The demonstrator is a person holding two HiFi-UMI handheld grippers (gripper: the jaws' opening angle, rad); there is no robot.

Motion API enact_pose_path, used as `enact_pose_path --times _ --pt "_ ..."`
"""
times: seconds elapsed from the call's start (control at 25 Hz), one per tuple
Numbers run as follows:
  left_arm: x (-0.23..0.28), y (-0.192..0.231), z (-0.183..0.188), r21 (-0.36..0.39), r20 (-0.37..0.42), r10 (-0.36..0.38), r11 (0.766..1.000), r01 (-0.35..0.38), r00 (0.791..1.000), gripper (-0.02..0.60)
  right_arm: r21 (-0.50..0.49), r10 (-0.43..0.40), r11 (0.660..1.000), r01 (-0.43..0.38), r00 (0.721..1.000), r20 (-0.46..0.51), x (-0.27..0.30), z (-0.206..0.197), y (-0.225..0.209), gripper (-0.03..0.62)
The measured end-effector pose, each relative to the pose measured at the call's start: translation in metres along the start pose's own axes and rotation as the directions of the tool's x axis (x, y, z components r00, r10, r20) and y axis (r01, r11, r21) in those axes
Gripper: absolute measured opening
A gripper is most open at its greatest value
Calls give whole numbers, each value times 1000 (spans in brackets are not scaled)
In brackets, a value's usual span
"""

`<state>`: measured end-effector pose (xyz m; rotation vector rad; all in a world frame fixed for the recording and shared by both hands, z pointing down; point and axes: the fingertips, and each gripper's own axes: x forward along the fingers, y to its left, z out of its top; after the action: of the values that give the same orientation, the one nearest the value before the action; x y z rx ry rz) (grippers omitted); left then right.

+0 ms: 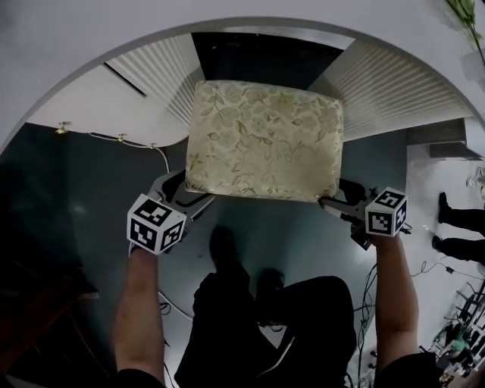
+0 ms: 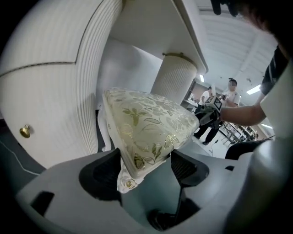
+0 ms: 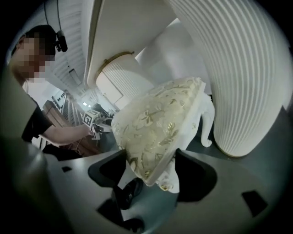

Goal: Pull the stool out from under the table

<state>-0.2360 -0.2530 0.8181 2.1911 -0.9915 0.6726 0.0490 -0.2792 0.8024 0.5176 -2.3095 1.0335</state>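
Note:
The stool (image 1: pixel 265 140) has a cream cushion with a gold leaf pattern and white legs. It stands on the dark floor in the gap between the table's two fluted pedestals. My left gripper (image 1: pixel 189 198) holds its near left corner, and in the left gripper view the cushion (image 2: pixel 146 123) fills the space between both pads. My right gripper (image 1: pixel 333 201) is shut on the near right corner. In the right gripper view that corner of the cushion (image 3: pixel 155 123) and a white leg (image 3: pixel 208 123) sit between the jaws.
The white curved table top (image 1: pixel 227 15) arches over the far side. Fluted white pedestals (image 1: pixel 151 68) (image 1: pixel 394 83) flank the stool closely. My shoes (image 1: pixel 223 246) stand just behind it. Cables (image 1: pixel 163 159) run over the floor, and another person's legs (image 1: pixel 455 220) are at the right.

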Motion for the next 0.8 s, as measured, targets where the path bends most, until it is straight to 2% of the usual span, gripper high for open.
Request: enact_pose_path --times 0.12,0.28,0.44,0.8 --pt "-1 -3 -4 -25 -82 13 1000 -15 997 339 35 -17 999 19 999 -48 0 -6 1 320" --pt "-9 2 -4 -30 -166 10 999 -15 986 336 95 -18 995 22 999 -46 7 -15 8 324" --pt "-8 -1 -8 -111 -184 29 993 -50 983 319 136 -39 990 47 998 -56 3 -18 10 304" --pt "-2 1 -16 -149 -204 27 987 -58 979 319 204 -65 976 79 995 -75 6 -22 7 290"
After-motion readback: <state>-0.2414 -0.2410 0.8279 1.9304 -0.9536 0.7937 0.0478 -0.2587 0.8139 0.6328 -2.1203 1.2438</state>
